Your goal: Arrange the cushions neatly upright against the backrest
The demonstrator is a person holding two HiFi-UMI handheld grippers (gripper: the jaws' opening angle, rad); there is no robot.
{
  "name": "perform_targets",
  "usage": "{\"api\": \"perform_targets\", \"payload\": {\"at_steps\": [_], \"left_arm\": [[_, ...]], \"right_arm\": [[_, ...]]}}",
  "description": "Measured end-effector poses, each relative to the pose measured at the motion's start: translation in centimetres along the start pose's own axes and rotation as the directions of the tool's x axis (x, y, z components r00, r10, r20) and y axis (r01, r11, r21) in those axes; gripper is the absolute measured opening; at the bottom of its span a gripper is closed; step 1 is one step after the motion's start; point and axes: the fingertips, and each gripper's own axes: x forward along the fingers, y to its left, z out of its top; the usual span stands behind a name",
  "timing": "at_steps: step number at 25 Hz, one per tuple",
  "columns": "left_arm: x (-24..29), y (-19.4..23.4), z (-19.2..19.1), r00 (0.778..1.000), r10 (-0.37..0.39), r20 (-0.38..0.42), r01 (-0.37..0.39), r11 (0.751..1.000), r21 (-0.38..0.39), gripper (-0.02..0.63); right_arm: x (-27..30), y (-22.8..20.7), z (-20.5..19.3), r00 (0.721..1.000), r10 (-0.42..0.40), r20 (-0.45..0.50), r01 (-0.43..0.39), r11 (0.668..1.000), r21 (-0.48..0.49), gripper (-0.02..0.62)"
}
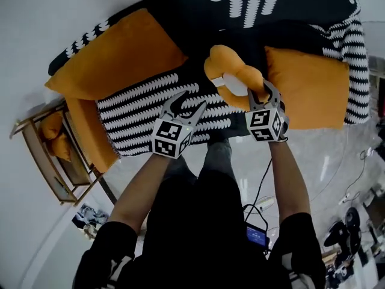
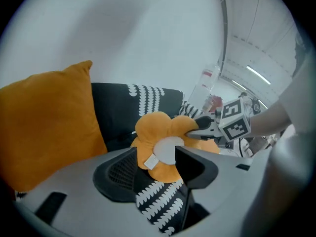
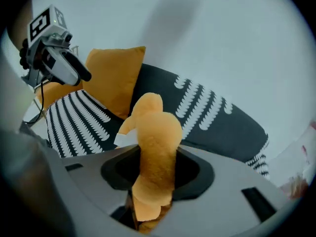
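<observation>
Right gripper (image 1: 260,93) has its fingers clamped on the flower cushion (image 1: 230,70), I'd guess to prop it against the backrest (image 1: 198,11). Left gripper (image 1: 187,103) is just standing by, fingers apart and empty.

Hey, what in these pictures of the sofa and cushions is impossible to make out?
- White label on the orange flower-shaped plush cushion: left gripper view, print too small.
- Orange items on the wooden side rack: head view, half hidden behind its bars.
- Dark floor clutter: head view, too small and dim.
</observation>
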Motion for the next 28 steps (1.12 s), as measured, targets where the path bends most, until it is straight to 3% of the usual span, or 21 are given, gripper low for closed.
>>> {"api": "perform_targets", "payload": {"at_steps": [3, 6, 9, 12, 15, 17, 20, 22, 25, 28], "left_arm": [[-0.8, 1.8, 1.1, 0.998, 0.052, 0.038, -0.049, 0.997, -0.057, 0.255], [-1.4, 3.7, 2.0, 0.988, 0.129, 0.082, -0.118, 0.985, -0.122, 0.255], [-2.3, 5.1, 1.7, 0.977, 0.185, 0.109, -0.160, 0.966, -0.205, 0.253], [-3.0, 5.6, 1.4, 0.959, 0.251, 0.128, -0.208, 0.937, -0.280, 0.253], [-3.6, 5.5, 1.3, 0.949, 0.288, 0.130, -0.237, 0.921, -0.311, 0.253], [-4.1, 5.5, 1.4, 0.939, 0.317, 0.131, -0.261, 0.908, -0.327, 0.253], [-4.9, 5.8, 1.3, 0.926, 0.352, 0.137, -0.287, 0.891, -0.352, 0.253], [-5.4, 5.8, 1.4, 0.923, 0.357, 0.142, -0.290, 0.889, -0.353, 0.253], [-6.7, 5.6, 1.4, 0.926, 0.349, 0.143, -0.284, 0.895, -0.344, 0.253], [-7.9, 5.1, 1.2, 0.938, 0.308, 0.157, -0.251, 0.919, -0.304, 0.253]], "right_arm": [[2.4, -1.1, 4.0, 0.998, 0.062, 0.022, -0.057, 0.984, -0.170, 0.176], [4.9, -1.9, 7.9, 0.991, 0.131, 0.039, -0.109, 0.927, -0.360, 0.176], [6.9, -1.3, 10.7, 0.982, 0.181, 0.045, -0.132, 0.846, -0.516, 0.180], [9.3, -0.6, 13.4, 0.971, 0.237, 0.042, -0.151, 0.734, -0.662, 0.189], [10.9, -0.3, 14.8, 0.968, 0.249, 0.024, -0.151, 0.659, -0.737, 0.208], [11.7, -0.3, 15.7, 0.970, 0.241, 0.017, -0.150, 0.657, -0.739, 0.264], [12.0, -0.1, 18.3, 0.969, 0.233, 0.078, -0.117, 0.717, -0.687, 0.337], [11.6, 0.2, 19.8, 0.967, 0.226, 0.118, -0.094, 0.745, -0.660, 0.341], [9.6, 1.6, 20.8, 0.962, 0.234, 0.140, -0.090, 0.757, -0.647, 0.339], [6.6, 3.2, 20.2, 0.963, 0.217, 0.157, -0.073, 0.777, -0.625, 0.330]]}}
